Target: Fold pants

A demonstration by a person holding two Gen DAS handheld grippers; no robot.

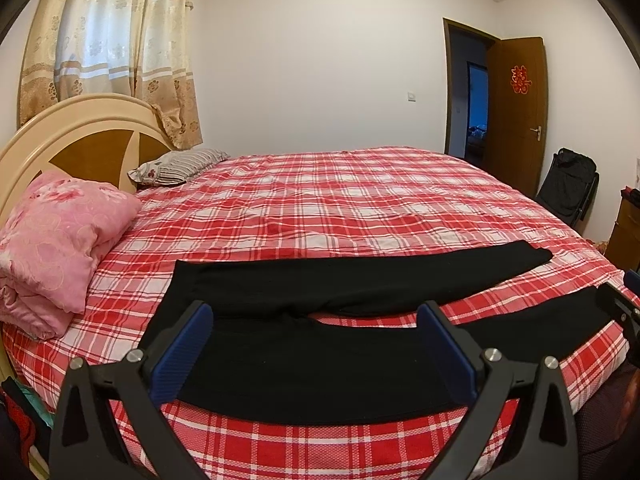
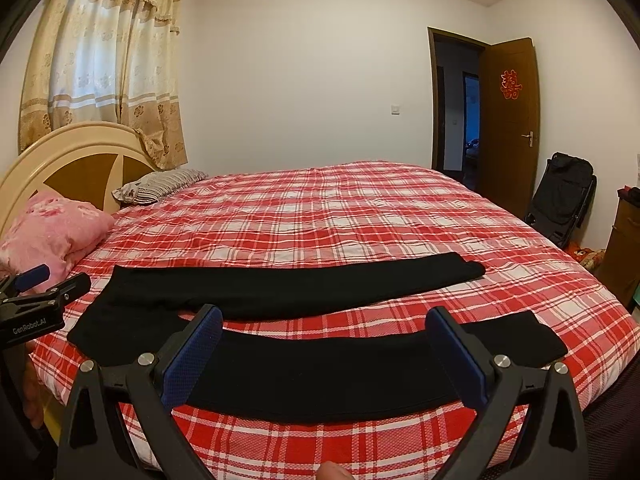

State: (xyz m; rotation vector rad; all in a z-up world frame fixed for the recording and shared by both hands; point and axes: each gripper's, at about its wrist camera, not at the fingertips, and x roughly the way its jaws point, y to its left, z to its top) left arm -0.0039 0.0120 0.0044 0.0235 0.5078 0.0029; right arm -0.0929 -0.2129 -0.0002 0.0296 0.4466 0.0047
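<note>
Presently both your left gripper (image 1: pixel 316 344) and right gripper (image 2: pixel 326 350) hang released over the pants (image 1: pixel 320 292), spread along the bed (image 1: pixel 340 208) near edge; risk: pinching the plaid sheet, or dragging the near leg off.

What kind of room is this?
It looks like a bedroom. There is a big bed with a red checked cover, a pink pillow by the headboard, and curtains at the window.

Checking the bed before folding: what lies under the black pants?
Under the black pants only the red plaid bedspread shows, also visible between the legs. What it looks like directly beneath the fabric is covered.
</note>
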